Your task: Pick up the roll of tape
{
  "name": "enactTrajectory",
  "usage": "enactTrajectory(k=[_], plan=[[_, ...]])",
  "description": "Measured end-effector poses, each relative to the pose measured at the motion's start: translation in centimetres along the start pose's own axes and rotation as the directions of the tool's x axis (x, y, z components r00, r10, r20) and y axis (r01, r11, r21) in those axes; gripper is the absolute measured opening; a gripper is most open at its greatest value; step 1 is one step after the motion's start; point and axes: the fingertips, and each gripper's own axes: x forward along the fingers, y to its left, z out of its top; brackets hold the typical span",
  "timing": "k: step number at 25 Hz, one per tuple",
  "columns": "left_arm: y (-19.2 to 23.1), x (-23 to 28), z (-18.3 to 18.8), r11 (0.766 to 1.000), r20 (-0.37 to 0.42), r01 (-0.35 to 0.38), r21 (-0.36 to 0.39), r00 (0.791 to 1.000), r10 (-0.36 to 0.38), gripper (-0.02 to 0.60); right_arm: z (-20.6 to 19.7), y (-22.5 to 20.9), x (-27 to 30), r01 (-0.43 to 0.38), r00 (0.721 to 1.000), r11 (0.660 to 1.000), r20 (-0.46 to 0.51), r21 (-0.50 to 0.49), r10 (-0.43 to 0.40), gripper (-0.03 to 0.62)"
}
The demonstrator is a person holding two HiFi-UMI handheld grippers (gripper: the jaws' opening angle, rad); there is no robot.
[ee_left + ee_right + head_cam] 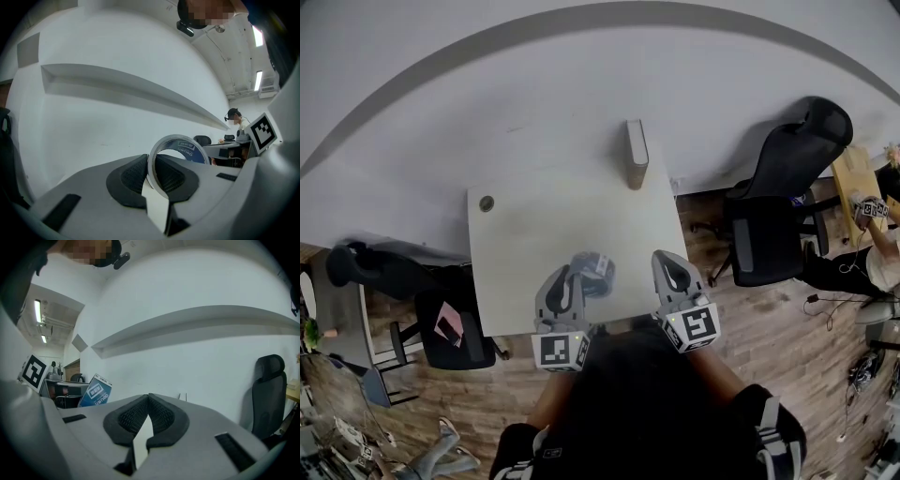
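The roll of tape (pixel 180 146) stands on edge between the ribbed pads of my left gripper (pixel 153 174), which is shut on its rim; its blue label faces right. From the head view the tape (pixel 592 272) is lifted over the near part of the white table (pixel 525 253), in front of the left gripper (pixel 574 277). My right gripper (pixel 668 266) hovers beside it at the table's near right edge. In the right gripper view its pads (pixel 148 411) meet at the tips with nothing between them, and the tape's blue label (pixel 95 391) shows at the left.
A grey block (pixel 636 153) stands at the table's far edge and a small round fitting (pixel 487 202) sits at its far left corner. Black office chairs (pixel 773 211) stand at the right and another chair (pixel 441 323) at the left. A white wall lies ahead.
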Motion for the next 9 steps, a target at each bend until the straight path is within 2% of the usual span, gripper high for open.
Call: enactTrajectory(k=[9], plan=[[0.01, 0.33, -0.44, 1.0, -0.013, 0.009, -0.019, 1.0, -0.009, 0.071, 0.15, 0.33, 0.57, -0.015, 1.0, 1.0, -0.002, 0.001, 0.015, 0.012]])
